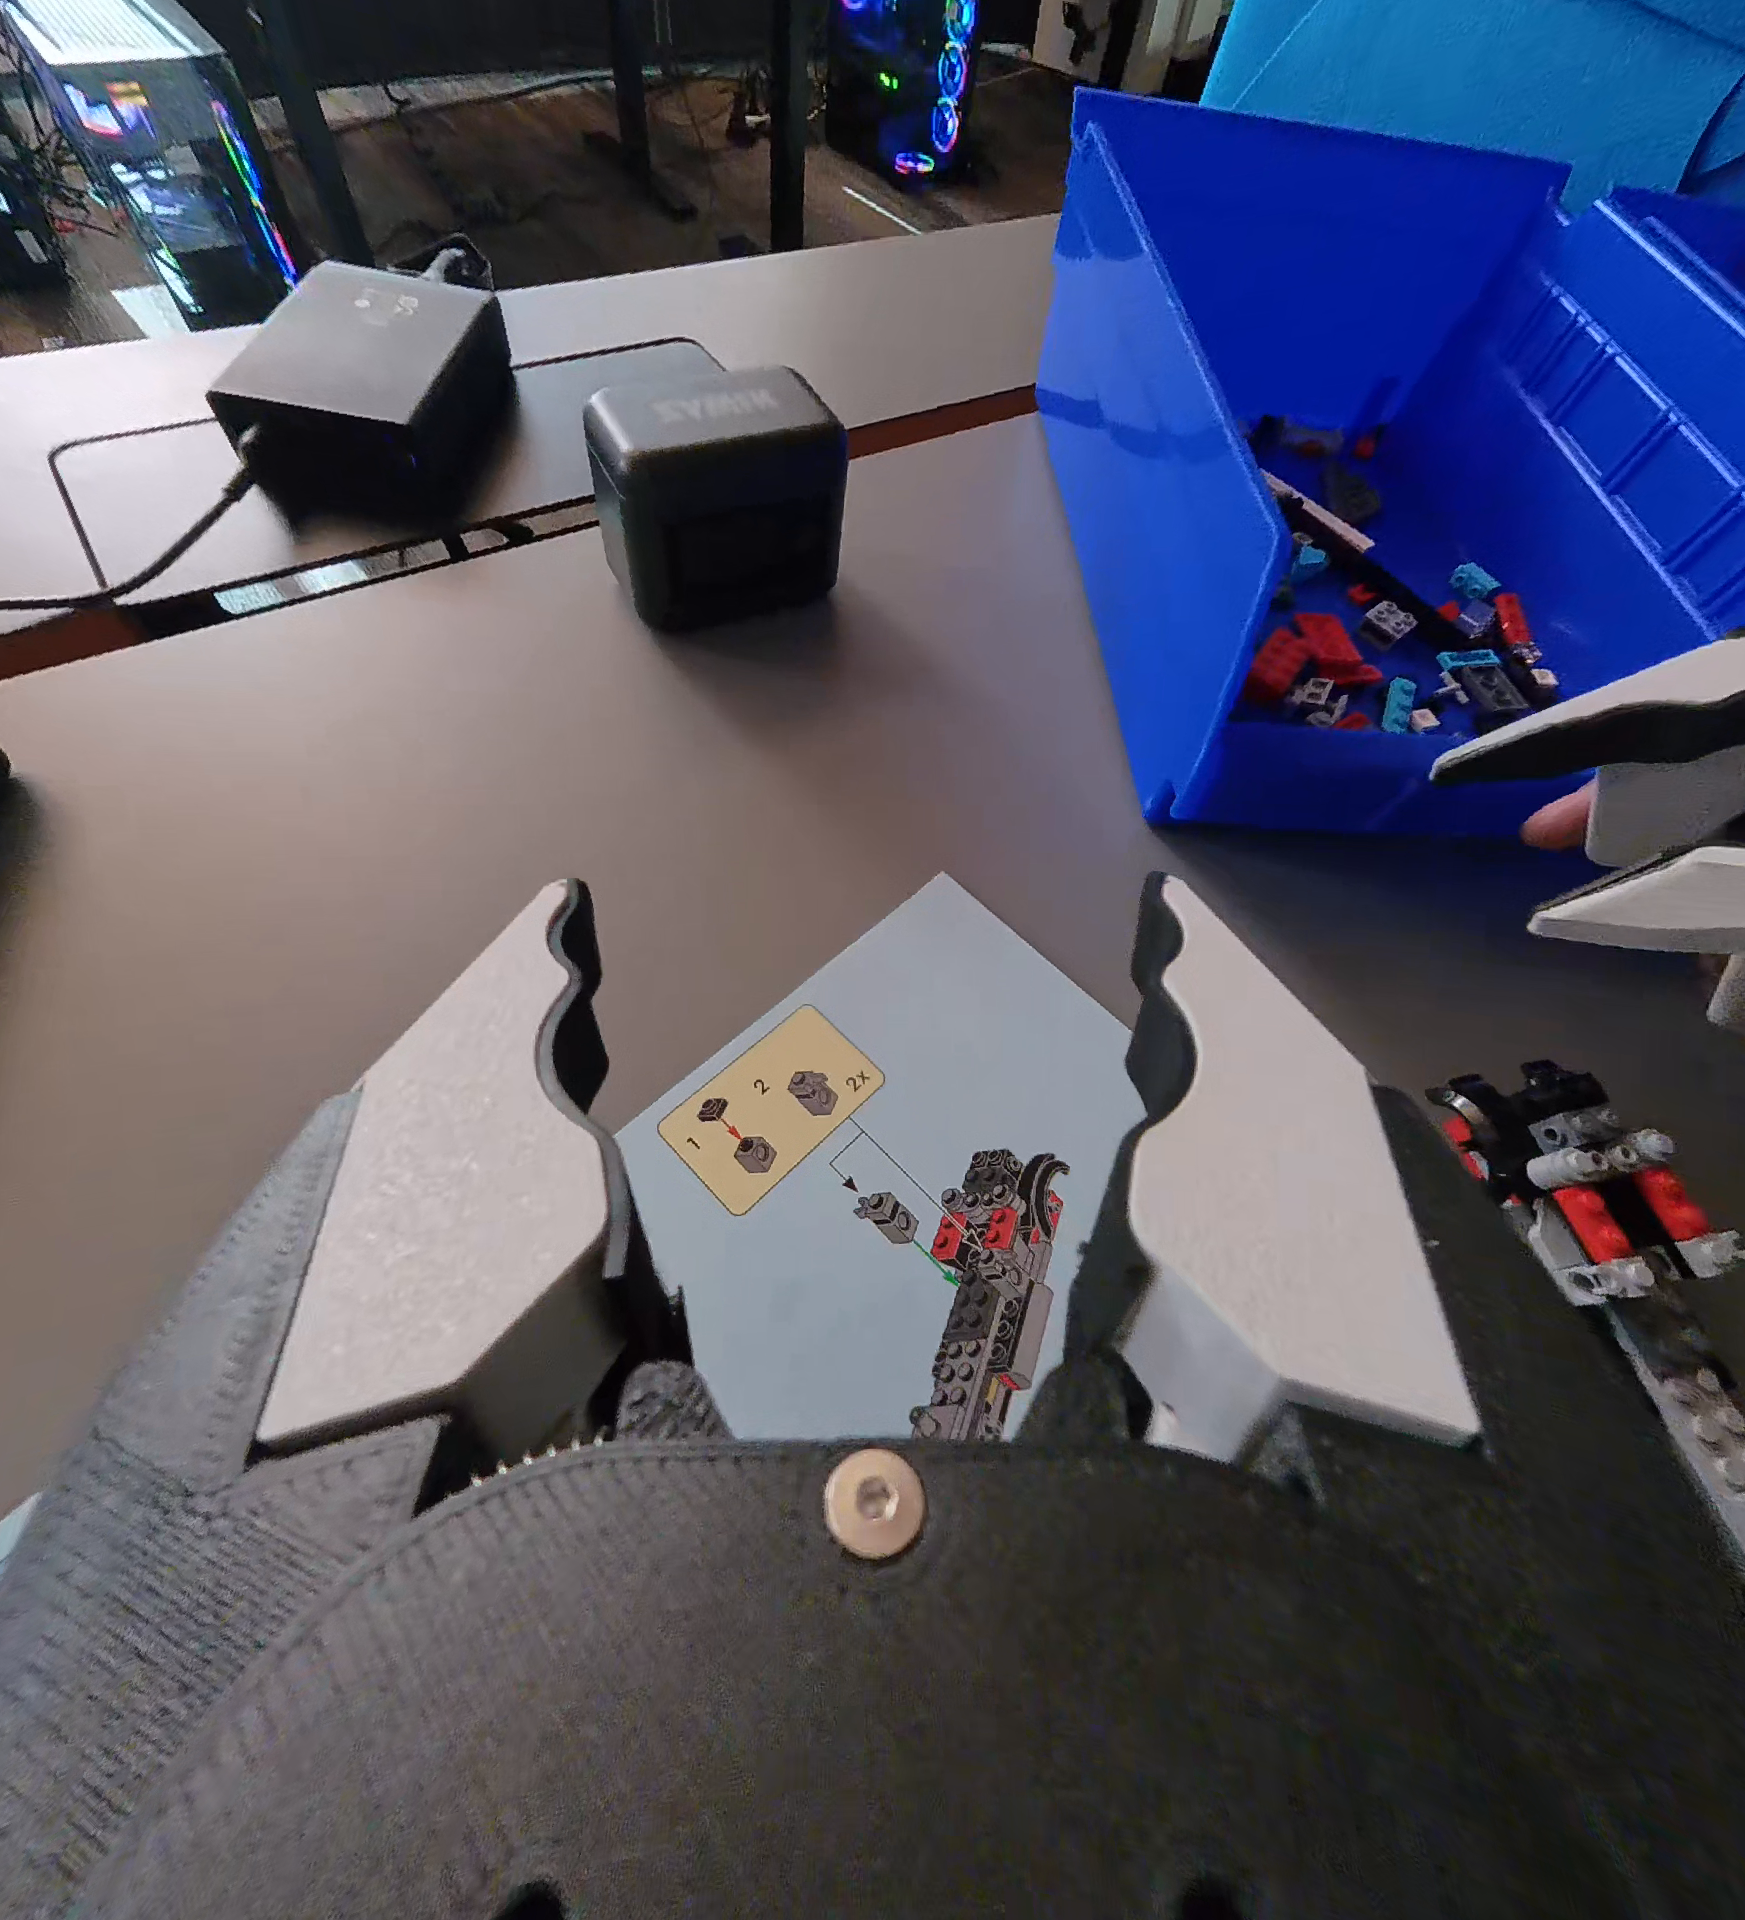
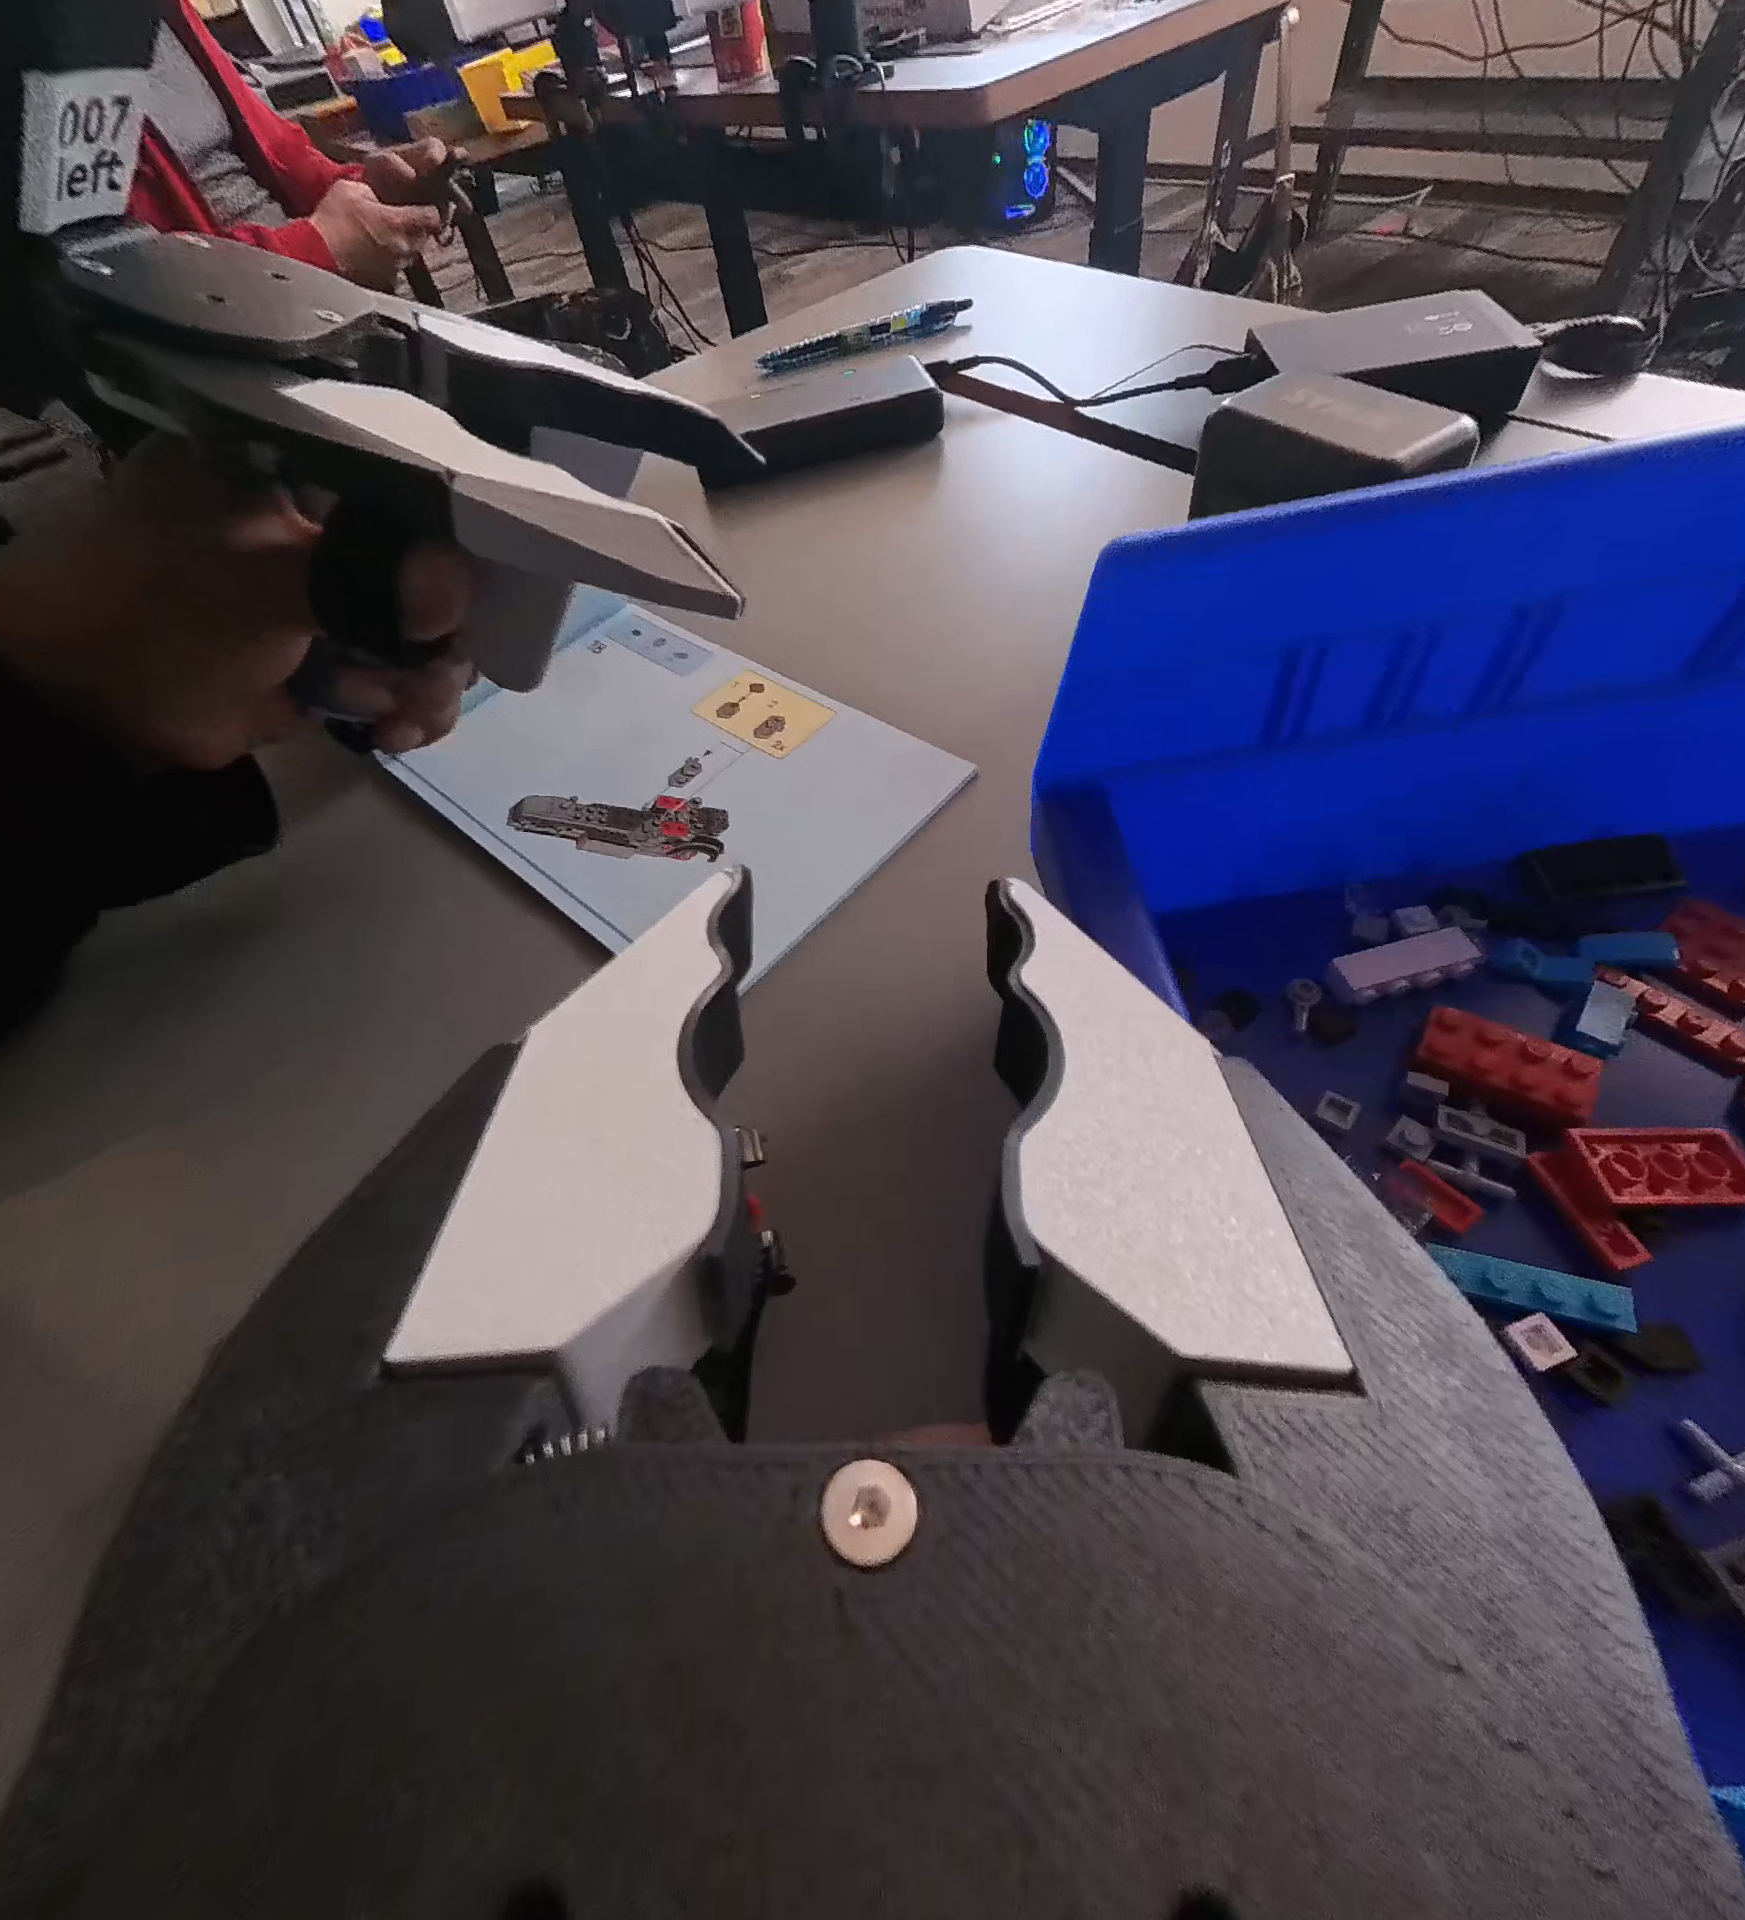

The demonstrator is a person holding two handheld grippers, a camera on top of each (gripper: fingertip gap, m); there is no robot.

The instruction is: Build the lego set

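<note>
My left gripper (image 1: 868, 909) is open and empty, hovering over the pale blue instruction sheet (image 1: 909, 1049) on the grey table. It also shows in the right wrist view (image 2: 733, 520), held by a hand above the sheet (image 2: 826, 810). A partly built black, grey and red lego model (image 1: 1585, 1195) lies on the table to the right of it. My right gripper (image 2: 868, 914) is open and empty over the table, just left of the blue bin (image 2: 1367, 665); only a sliver of the model (image 2: 759, 1216) shows beside its left finger. The bin (image 1: 1159, 499) holds several loose bricks (image 2: 1512, 1060).
A black cube (image 1: 717, 488) and a black power adapter (image 1: 359, 384) with its cable stand at the back of the table. A black power bank (image 2: 826, 410) and a pen (image 2: 863, 330) lie farther off. A person in red sits at another table (image 2: 348, 218). The left tips stand about 15 cm off the black cube (image 1: 717, 488). Seen from the right wrist view (image 2: 1271, 476) as well.
</note>
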